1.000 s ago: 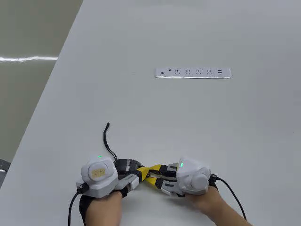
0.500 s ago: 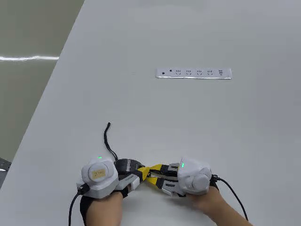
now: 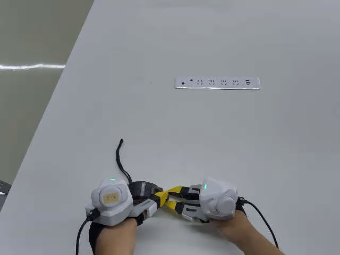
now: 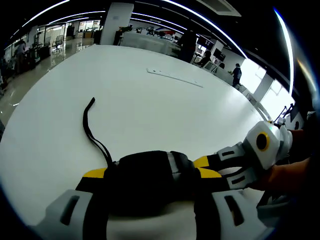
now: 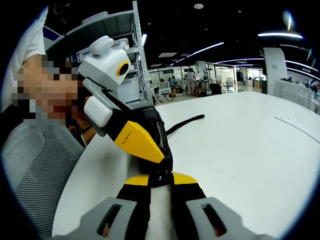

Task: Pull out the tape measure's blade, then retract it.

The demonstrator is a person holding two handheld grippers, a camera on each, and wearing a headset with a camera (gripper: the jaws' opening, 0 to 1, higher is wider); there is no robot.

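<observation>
Currently my left gripper [image 4: 150, 169] has its jaws clamped across the black case of the tape measure [image 4: 150, 192], one yellow tip on each flank, so the case is pinned. My right gripper [image 5: 160, 182] has its jaws drawn narrow, nipped in at the front of the case where the blade should emerge. The end hook is too small for me to make out, so I judge rather than see that it is caught. No length of blade shows between the two grippers, which sit tip to tip.

All of this lies on the white table [image 3: 239, 149], well to the near side of the power strip [image 3: 218, 83], about level with its left end. The lanyard [image 4: 91, 127] trails from the case back toward the strip.

The line from the case to the right jaws runs roughly parallel to the strip's length. I'd therefore draw the right gripper away along that line while the left holds the case fixed.
</observation>
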